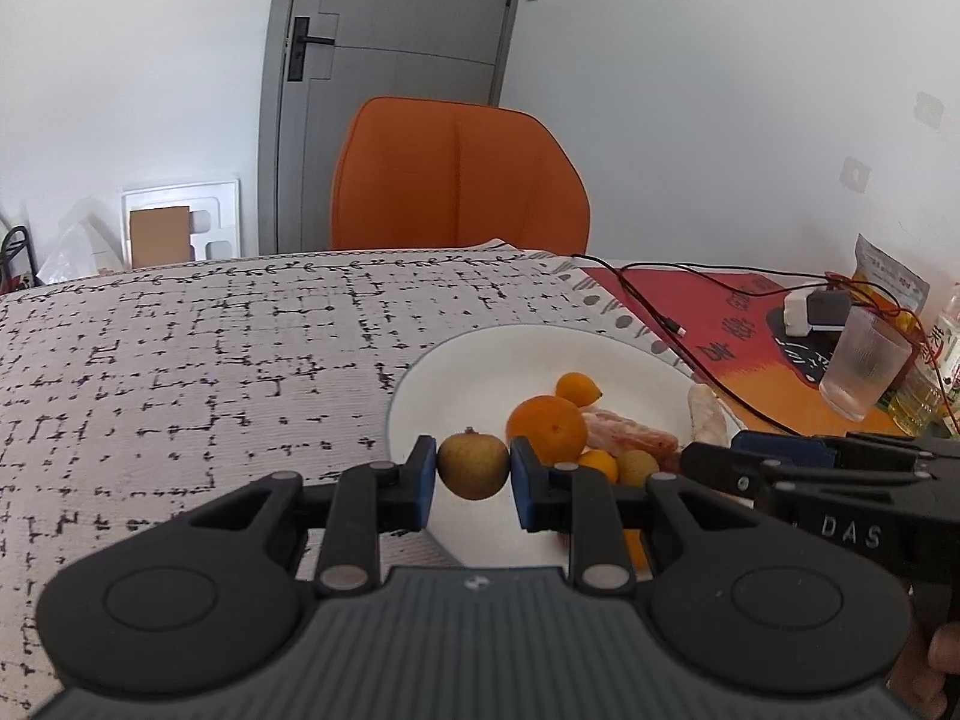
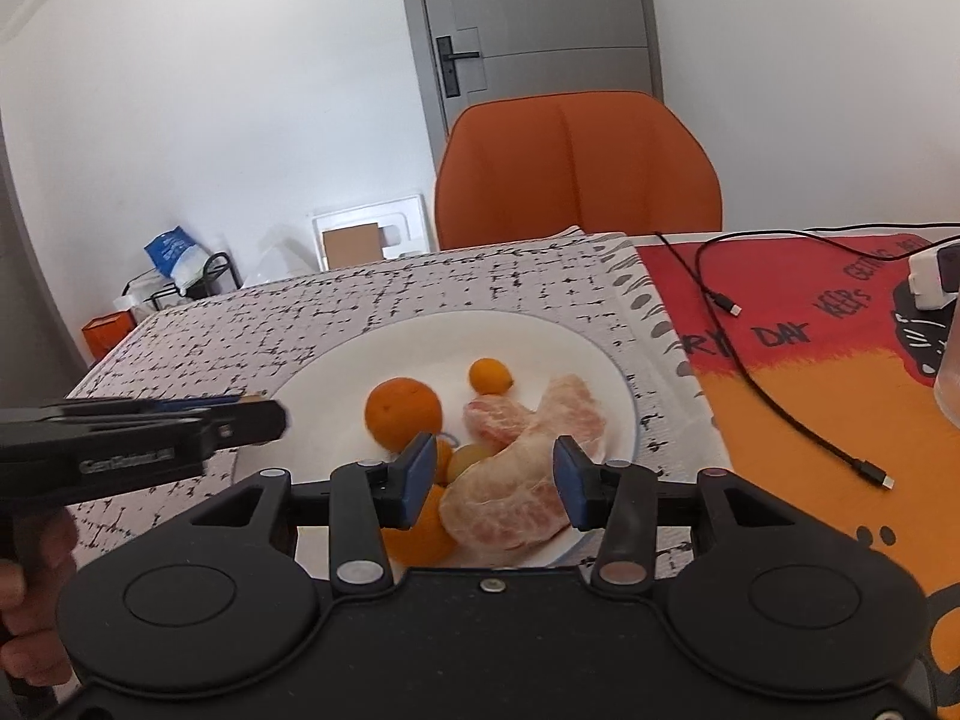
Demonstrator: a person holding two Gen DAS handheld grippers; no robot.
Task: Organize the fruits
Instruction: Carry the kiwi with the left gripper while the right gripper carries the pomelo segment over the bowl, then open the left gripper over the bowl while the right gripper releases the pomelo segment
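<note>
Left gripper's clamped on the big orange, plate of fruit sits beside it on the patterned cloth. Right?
Not the big orange: the left gripper is clamped on a small brownish-green fruit, as the left wrist view shows. The orange lies on the plate. The rest holds.

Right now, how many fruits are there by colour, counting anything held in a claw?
Orange round fruits: 4
Brownish round fruits: 2, one gripped in the left claw
Pink peeled segments: at least 2; overlap may hide more
Total: at least 8
</note>
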